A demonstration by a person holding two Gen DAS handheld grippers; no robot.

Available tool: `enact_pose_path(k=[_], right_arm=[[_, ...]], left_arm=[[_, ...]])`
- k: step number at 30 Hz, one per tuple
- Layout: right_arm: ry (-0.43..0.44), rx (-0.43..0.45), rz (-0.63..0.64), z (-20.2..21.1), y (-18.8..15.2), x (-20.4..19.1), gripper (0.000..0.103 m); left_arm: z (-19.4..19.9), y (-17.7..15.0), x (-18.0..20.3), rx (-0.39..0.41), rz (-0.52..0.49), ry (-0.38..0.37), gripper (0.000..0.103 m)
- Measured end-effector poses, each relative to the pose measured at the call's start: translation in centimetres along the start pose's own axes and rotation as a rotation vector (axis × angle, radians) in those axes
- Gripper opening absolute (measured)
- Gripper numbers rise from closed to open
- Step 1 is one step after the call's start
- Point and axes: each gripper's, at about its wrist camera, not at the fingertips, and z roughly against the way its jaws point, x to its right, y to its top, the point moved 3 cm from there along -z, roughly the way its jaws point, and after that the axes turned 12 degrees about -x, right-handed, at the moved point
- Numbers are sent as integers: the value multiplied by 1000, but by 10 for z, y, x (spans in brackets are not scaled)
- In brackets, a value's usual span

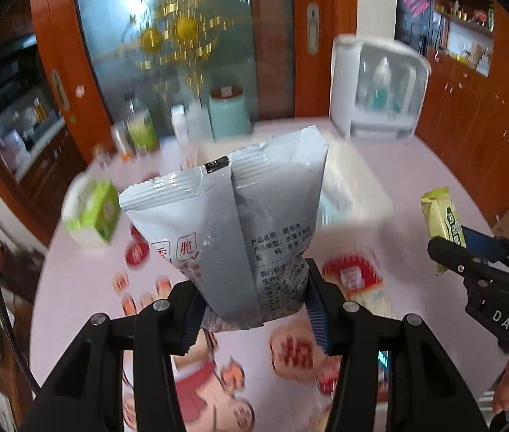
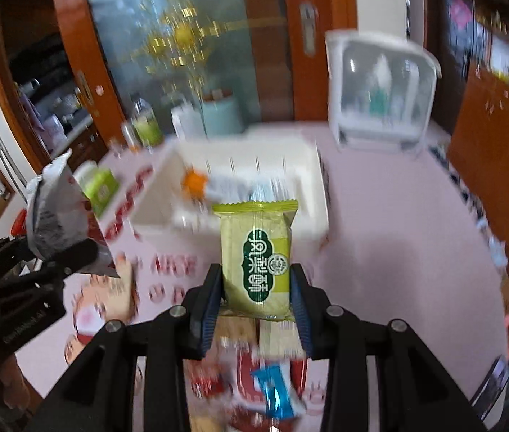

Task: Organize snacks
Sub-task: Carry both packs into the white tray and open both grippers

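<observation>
Blue-padded fingers [image 1: 317, 309] of the left gripper [image 1: 254, 306] pinch the lower end of a silver snack pouch [image 1: 233, 226], clamped so the bag stands upright with its back seam facing the camera. The right gripper [image 2: 256, 298] is likewise closed on a yellow-green pastry packet [image 2: 256, 252], held by its lower sides with the label upright. Both are probably gripped low so the free ends can lead into the white storage bin [image 2: 305, 194] ahead. That bin sits on the pink tablecloth [image 2: 380, 252], and both packets are raised above the cloth, just short of its near wall; something orange [image 2: 193, 181] already lies inside. A green tissue box [image 1: 92, 212] stands left of the bin, and a blue wrapped snack [image 2: 276, 392] and red-printed packets lie on the cloth nearer than the bin, below the right gripper. Both grippers point forward toward the bin, side by side, the left one tilted slightly.
</observation>
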Motion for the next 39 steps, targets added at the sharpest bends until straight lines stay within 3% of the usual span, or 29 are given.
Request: enact_pose_path(k=[7, 13, 18, 25, 27, 28, 29, 33, 39], right_arm=[[-33, 177, 45, 40, 78, -16, 37], [-38, 202, 20, 26, 131, -21, 37], [-27, 149, -5, -12, 151, -21, 38], [-45, 8, -13, -86, 157, -16, 38], [-38, -45, -6, -105, 152, -15, 39], [-36, -61, 1, -110, 150, -15, 39], [-41, -69, 7, -114, 147, -16, 39], [-68, -62, 32, -119, 142, -19, 44], [-47, -51, 30, -110, 136, -21, 47]], left_arm=[[33, 75, -9, 160, -22, 58, 48], [32, 122, -23, 220, -17, 88, 49], [0, 146, -33, 181, 0, 88, 49], [-81, 152, -37, 34, -22, 106, 51], [-96, 149, -36, 5, -39, 123, 64], [-104, 147, -35, -13, -52, 133, 82], [-107, 144, -33, -11, -56, 147, 88], [-113, 138, -34, -6, -81, 158, 89], [-107, 131, -42, -18, -43, 155, 89]])
